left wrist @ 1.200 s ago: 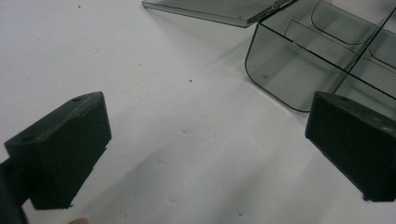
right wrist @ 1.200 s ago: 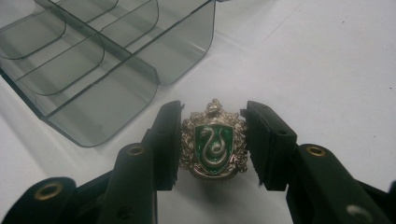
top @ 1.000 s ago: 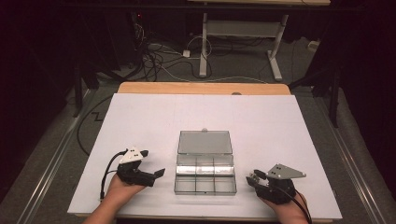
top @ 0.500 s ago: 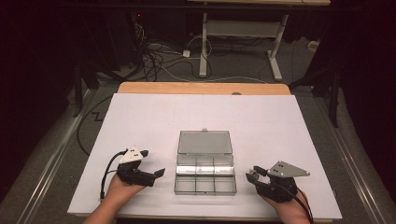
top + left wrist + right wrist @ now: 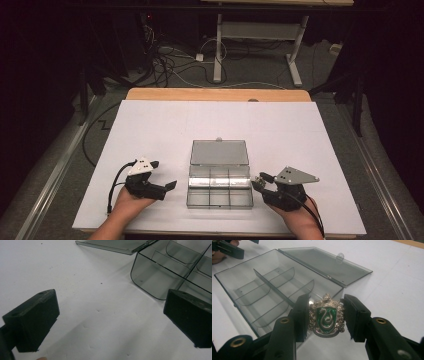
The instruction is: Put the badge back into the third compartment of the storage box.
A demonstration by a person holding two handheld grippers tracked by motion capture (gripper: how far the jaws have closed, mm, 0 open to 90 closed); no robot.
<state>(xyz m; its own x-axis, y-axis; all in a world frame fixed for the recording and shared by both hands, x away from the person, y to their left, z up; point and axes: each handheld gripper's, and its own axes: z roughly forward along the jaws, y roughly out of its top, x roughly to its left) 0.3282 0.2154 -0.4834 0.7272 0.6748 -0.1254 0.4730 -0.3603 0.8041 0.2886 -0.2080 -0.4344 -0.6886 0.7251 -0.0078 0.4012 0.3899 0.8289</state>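
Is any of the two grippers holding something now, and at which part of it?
The right gripper holds a silver crest badge with a green snake shield, clamped at its left and right edges. The left gripper is open, holding nothing.

The left gripper [image 5: 110,320] looks along its two blocky black jaws, which stand wide apart with nothing between them, over the white table surface [image 5: 75,277]. The left jaw rises from the near left corner, the right jaw from the near right edge. Beyond the right jaw, far right, stands the clear smoky-grey plastic compartment box [image 5: 155,280], its rounded corner near that jaw and thin dividers showing inside. Its flat transparent lid [image 5: 112,245] lies open on the table at the far edge, joined to the box.
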